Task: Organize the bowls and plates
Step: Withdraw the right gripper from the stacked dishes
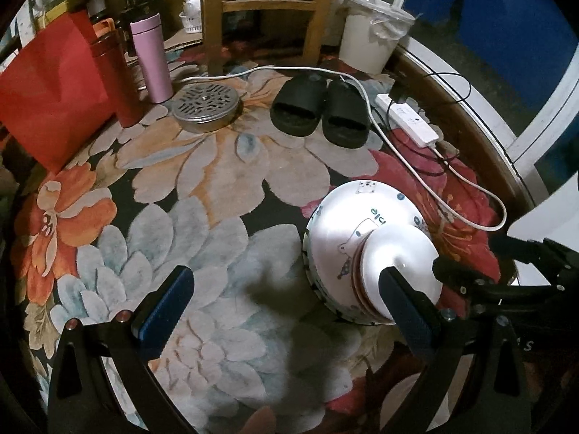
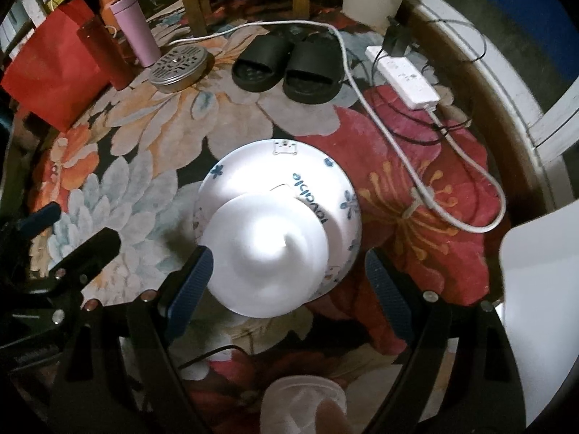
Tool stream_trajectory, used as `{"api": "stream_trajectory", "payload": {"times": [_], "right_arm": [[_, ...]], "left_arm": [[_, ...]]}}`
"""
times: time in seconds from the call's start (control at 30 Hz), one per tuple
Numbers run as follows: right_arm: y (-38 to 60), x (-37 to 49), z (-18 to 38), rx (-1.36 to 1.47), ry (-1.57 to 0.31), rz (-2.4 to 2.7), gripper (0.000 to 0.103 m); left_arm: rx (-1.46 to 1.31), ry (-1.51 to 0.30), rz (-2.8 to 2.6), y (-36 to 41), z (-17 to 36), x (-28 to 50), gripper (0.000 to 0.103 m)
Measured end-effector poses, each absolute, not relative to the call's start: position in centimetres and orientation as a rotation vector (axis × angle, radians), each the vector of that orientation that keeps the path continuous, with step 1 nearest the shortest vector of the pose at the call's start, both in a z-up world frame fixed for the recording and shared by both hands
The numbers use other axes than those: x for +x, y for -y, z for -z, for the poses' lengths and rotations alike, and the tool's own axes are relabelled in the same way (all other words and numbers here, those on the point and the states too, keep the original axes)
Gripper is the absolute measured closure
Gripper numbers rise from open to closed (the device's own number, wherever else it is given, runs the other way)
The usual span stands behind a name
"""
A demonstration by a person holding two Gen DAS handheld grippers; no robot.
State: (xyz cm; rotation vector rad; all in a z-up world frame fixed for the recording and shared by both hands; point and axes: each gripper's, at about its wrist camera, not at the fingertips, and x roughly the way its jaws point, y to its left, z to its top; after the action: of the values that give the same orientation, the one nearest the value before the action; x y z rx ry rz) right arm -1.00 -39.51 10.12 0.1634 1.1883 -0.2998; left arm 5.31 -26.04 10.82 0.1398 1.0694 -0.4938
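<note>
A stack of upturned bowls stands on the floral rug (image 1: 202,188). The bottom one is a large white bowl with blue print (image 1: 347,217) (image 2: 315,177), and a smaller plain white bowl (image 1: 398,264) (image 2: 267,249) sits on top. My right gripper (image 2: 289,287) points down over the stack. Its jaws are wide open on either side of the small bowl, with a gap at the right pad. My left gripper (image 1: 289,307) is open over bare rug to the left of the stack, its right finger (image 1: 409,311) beside the small bowl. A white plate (image 2: 535,289) lies at the right edge.
At the back are black slippers (image 1: 318,108), a white power strip (image 1: 409,119) with cables, a round metal tin (image 1: 206,105), a pink tumbler (image 1: 152,58), a red bag (image 1: 54,94), a white bucket (image 1: 372,32) and wooden chair legs (image 1: 213,18). A translucent cup (image 2: 304,401) is near me.
</note>
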Motion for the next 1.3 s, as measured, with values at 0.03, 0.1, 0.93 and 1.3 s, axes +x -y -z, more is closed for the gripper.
{"api": "stream_trajectory", "payload": {"times": [0.03, 0.1, 0.93, 1.3], "right_arm": [[39.4, -1.1, -10.2, 0.151, -1.186, 0.307, 0.016], [39.3, -1.1, -10.1, 0.144, -1.187, 0.312, 0.016], [37.7, -1.5, -9.6, 0.180, -1.220, 0.271, 0.016], [34.9, -1.1, -9.0, 0.173, -1.248, 0.191, 0.017]], "left_arm": [[0.153, -1.064, 0.483, 26.1, -10.8, 5.2, 0.001], [0.173, -1.049, 0.474, 26.0, -10.9, 4.9, 0.001], [0.171, -1.104, 0.459, 23.6, -10.0, 3.9, 0.001], [0.140, -1.140, 0.430, 20.1, -9.6, 3.8, 0.001]]}}
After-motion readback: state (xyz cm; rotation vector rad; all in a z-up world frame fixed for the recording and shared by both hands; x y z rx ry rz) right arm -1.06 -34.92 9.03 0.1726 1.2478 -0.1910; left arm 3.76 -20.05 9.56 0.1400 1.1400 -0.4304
